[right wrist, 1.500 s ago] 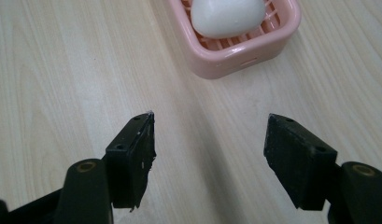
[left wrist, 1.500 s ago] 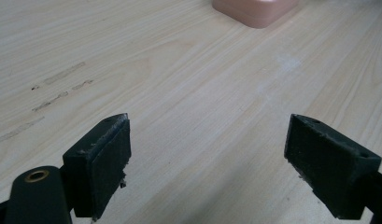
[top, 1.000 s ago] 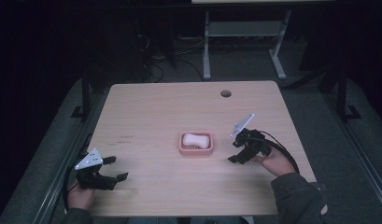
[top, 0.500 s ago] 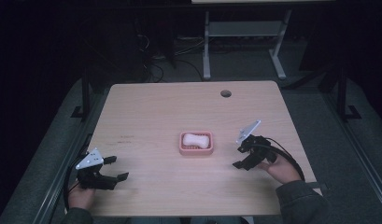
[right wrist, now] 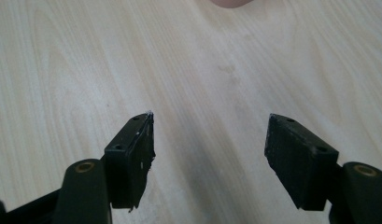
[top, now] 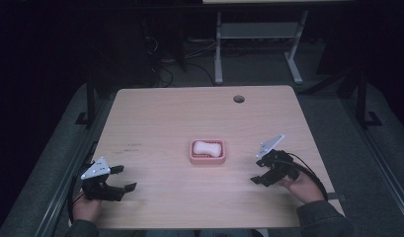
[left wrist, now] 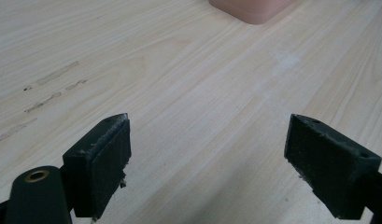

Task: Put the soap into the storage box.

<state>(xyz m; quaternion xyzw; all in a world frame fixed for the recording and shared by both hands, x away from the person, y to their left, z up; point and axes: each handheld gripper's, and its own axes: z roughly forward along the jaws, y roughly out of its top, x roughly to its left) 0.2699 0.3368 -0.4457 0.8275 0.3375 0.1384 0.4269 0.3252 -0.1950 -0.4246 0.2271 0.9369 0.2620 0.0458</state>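
Pale wood-grain table (top: 160, 118) with faint dark scuffs; pink tray (top: 207, 152) holding a white bar (top: 208, 147); black left gripper (top: 121, 178) and right gripper (top: 255, 174), each grey-plated.

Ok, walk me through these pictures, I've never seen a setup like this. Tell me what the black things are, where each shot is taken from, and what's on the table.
No robot arm here: a person sits at a wooden table and holds a hand-operated grasping tool in each hand. The high view looks down from above the person's side, so the left tool is near the bottom left and the right tool at the right, each with a trailing cable.

The other two pictures come from small cameras riding on the tools. Each looks along that tool's own two black jaws, which rise from the bottom of the picture.

In the middle of the table is a pink tray with a pale, bone-shaped piece lying in it; I can't tell what it is. A corner of the tray shows at the top of the left gripper view.

Both tools are open, with only bare wood between the jaws. Nothing is held.
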